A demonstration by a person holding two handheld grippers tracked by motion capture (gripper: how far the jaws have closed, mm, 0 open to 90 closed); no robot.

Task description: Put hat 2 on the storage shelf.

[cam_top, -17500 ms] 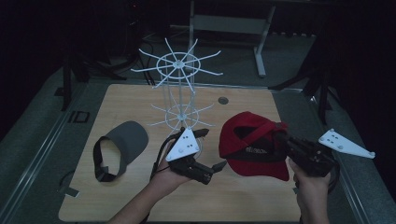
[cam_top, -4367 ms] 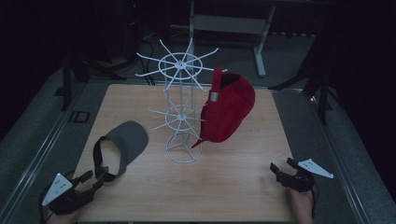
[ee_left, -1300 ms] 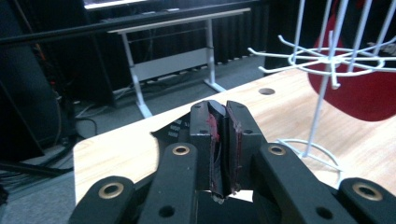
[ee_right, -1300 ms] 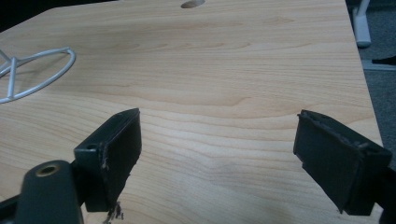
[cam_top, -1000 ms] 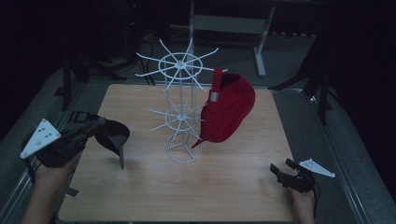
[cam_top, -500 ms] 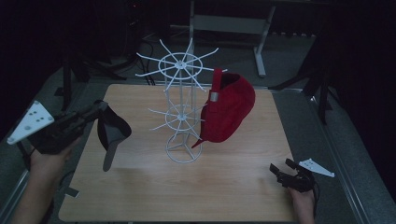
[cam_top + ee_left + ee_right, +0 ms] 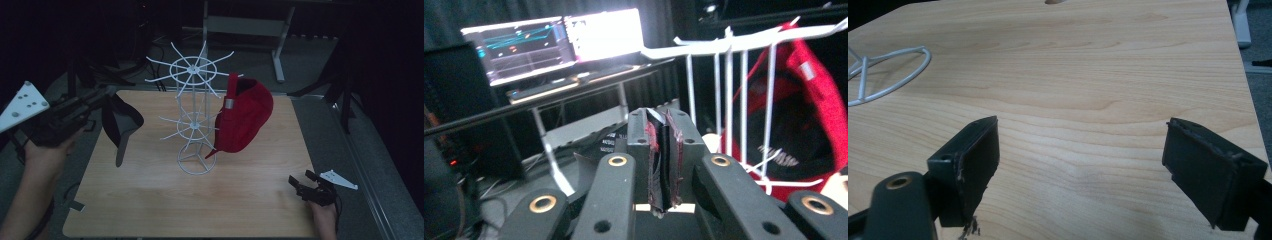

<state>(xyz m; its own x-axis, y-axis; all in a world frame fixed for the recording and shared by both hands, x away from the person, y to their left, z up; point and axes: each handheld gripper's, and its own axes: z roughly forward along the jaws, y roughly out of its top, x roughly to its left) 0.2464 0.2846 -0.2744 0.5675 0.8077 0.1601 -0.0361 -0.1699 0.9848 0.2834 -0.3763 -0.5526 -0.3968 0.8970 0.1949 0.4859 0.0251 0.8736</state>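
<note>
My left gripper [image 7: 102, 95] is clamped on the grey visor [image 7: 121, 124], held in the air left of the white wire rack [image 7: 196, 112]. The red cap [image 7: 246, 117] hangs on the rack's right side. My right gripper [image 7: 300, 182] sits low at the surface's [image 7: 150, 200] near right corner, jaws spread wide, holding nothing.

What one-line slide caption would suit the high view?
Left tool lifts a grey visor toward the white wire rack, where a red cap hangs; right tool rests open.
</note>
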